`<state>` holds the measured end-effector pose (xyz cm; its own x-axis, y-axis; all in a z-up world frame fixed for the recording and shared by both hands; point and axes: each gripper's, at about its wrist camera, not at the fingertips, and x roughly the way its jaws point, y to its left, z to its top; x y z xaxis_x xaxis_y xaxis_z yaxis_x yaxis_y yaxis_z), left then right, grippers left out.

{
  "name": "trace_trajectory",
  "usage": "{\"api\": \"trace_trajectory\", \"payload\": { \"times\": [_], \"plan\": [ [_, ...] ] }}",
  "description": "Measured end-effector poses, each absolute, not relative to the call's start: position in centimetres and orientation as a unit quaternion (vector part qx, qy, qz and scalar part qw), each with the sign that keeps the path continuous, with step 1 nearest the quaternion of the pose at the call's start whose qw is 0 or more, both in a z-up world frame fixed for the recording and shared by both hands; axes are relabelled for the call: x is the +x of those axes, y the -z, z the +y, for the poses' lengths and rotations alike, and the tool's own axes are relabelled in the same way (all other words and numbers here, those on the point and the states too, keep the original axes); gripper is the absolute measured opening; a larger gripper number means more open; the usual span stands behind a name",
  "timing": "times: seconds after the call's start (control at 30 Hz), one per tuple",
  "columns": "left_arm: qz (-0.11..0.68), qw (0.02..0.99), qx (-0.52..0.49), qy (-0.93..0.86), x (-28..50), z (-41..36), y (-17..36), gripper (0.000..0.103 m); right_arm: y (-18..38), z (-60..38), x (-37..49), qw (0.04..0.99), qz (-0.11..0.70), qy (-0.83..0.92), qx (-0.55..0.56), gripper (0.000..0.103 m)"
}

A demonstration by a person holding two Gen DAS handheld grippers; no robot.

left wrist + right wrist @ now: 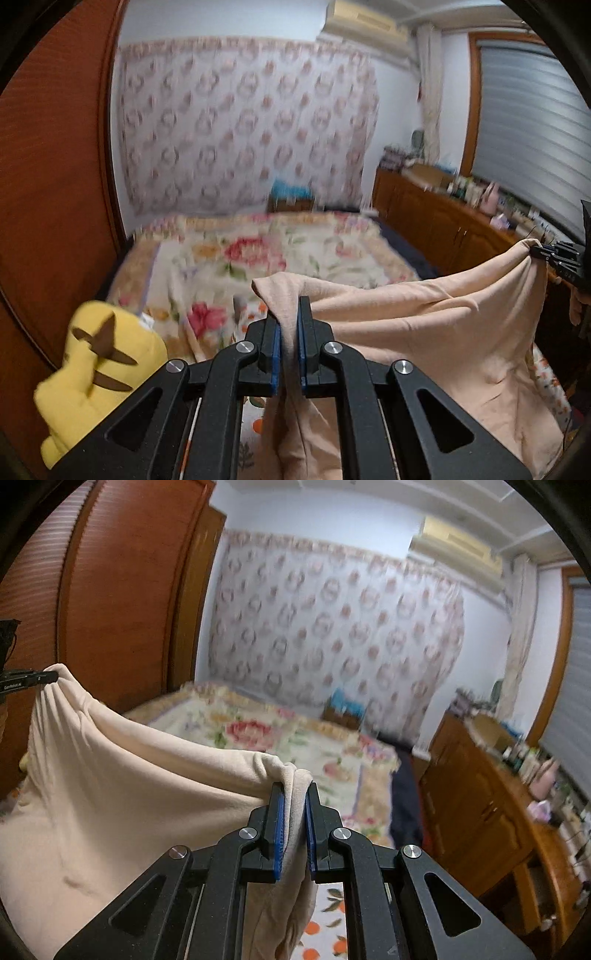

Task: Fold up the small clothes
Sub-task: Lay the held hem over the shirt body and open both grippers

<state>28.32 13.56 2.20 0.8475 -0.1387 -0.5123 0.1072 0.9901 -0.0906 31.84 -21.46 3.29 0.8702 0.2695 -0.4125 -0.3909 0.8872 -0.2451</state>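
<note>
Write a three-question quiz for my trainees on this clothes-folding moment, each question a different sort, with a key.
1. True or false: both grippers, left gripper and right gripper, are clamped on the peach garment.
2. The yellow plush toy seen from the left wrist lies: A) on the wooden dresser B) by the wardrobe, beside the floral bedspread.
3. Fill in: between the jaws the garment hangs ___, not bunched up.

Key: 1 true; 2 B; 3 spread.

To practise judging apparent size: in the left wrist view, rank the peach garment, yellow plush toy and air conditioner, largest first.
1. Peach garment
2. Yellow plush toy
3. Air conditioner
Nearness inflates the first two.
</note>
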Motion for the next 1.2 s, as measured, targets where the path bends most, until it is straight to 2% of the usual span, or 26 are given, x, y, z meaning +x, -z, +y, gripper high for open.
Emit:
{"api": "trace_trajectory", "payload": {
  "times": [0.1,0.13,0.3,0.5,0.53,0.57,0.6,0.73,0.8,1.2],
  "plan": [
    [0.296,0.953,-0.032,0.063,31.1,13.5,0.6,0.008,-2.8,-21.0,35.4,0.947,0.217,-0.174,-0.163,0.010],
    [0.302,0.951,-0.030,0.063,31.7,13.3,1.0,0.008,-4.6,-21.7,37.7,0.946,0.225,-0.173,-0.160,0.010],
    [0.325,0.944,-0.024,0.061,34.6,12.7,2.7,0.008,-5.9,-20.8,41.3,0.939,0.257,-0.172,-0.149,0.010],
    [0.347,0.935,-0.013,0.070,35.8,12.4,3.7,0.010,-4.0,-20.9,41.0,0.933,0.286,-0.172,-0.133,0.010],
    [0.350,0.934,-0.009,0.068,35.9,12.3,3.8,0.014,-2.8,-21.0,41.1,0.933,0.289,-0.171,-0.131,0.010],
    [0.350,0.934,-0.006,0.067,35.9,12.2,3.7,0.017,-3.0,-21.0,41.0,0.932,0.292,-0.168,-0.131,0.016],
    [0.350,0.934,-0.003,0.068,35.8,12.2,3.7,0.025,-3.1,-21.2,40.7,0.933,0.292,-0.164,-0.129,0.018],
    [0.348,0.934,0.004,0.076,34.6,12.1,3.2,0.063,-3.2,-22.1,40.7,0.935,0.297,-0.152,-0.117,0.042],
    [0.349,0.933,0.004,0.084,33.8,11.9,3.1,0.081,-4.1,-22.8,39.3,0.937,0.296,-0.151,-0.111,0.043],
    [0.376,0.920,0.008,0.106,26.3,10.0,3.5,0.082,-4.4,-26.0,28.3,0.927,0.325,-0.175,-0.071,0.043]
  ]
}}
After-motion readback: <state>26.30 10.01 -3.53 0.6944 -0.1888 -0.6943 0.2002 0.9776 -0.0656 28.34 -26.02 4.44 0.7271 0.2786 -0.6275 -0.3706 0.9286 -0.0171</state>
